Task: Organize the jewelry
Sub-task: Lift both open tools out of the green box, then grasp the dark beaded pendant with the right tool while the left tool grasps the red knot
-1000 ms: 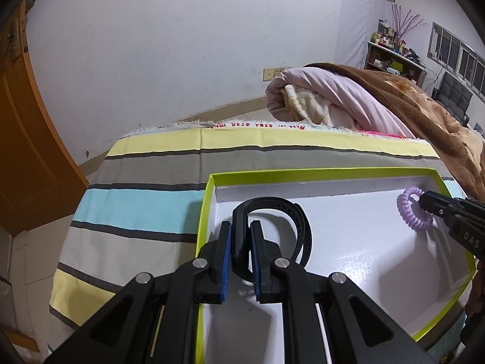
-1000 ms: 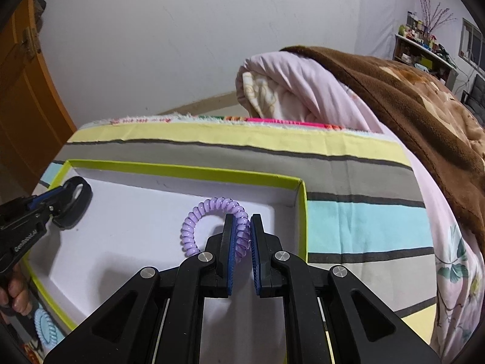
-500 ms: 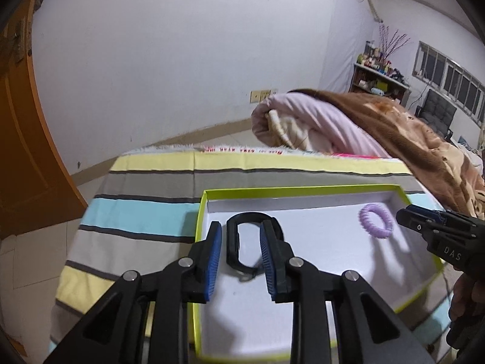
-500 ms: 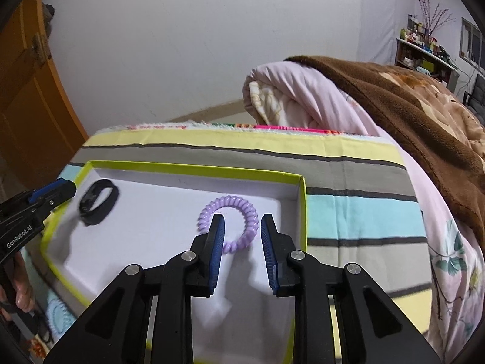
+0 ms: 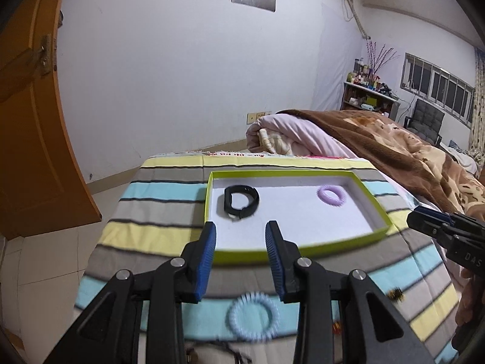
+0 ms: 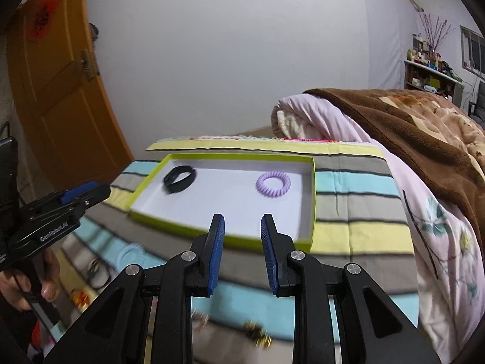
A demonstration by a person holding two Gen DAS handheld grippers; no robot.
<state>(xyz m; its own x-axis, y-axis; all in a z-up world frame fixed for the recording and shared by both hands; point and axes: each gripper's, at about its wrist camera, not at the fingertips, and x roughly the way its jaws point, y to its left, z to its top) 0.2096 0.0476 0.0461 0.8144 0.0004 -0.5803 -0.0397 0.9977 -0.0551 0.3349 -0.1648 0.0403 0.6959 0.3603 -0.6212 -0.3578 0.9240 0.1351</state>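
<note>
Left claw (image 5: pixel 241 236): fingers spread wide apart, nothing between the blue pads, nothing touched; it hangs above the striped bedspread (image 5: pixel 157 209) just short of the near rim of the green-edged tray (image 5: pixel 209 194), pointing level toward it. Right claw (image 6: pixel 242 230): likewise parted and empty, poised over the tray's near edge, aimed at the white floor of the tray. In the right wrist view the left claw enters from the left edge with the person's hand (image 6: pixel 21 279) gripping its handle; in the left wrist view only the tip of the right claw shows at the right edge, and its gap cannot be read there. Inside the tray lie a black band (image 5: pixel 241 201) at the left end and a purple coil ring (image 5: pixel 331 194) toward the right, well apart, both flat on the floor of the tray. The left wrist view alone shows clearly a pale blue coil ring (image 5: pixel 254 316) on the bedspread under the left claw, near the bed's edge; the right wrist view shows it blurred. The right wrist view adds small blurred gold items (image 6: pixel 257 333) on the bedspread in front. A rolled pink quilt (image 6: pixel 309 118) and brown blanket (image 6: pixel 409 121) lie beyond the tray.
</note>
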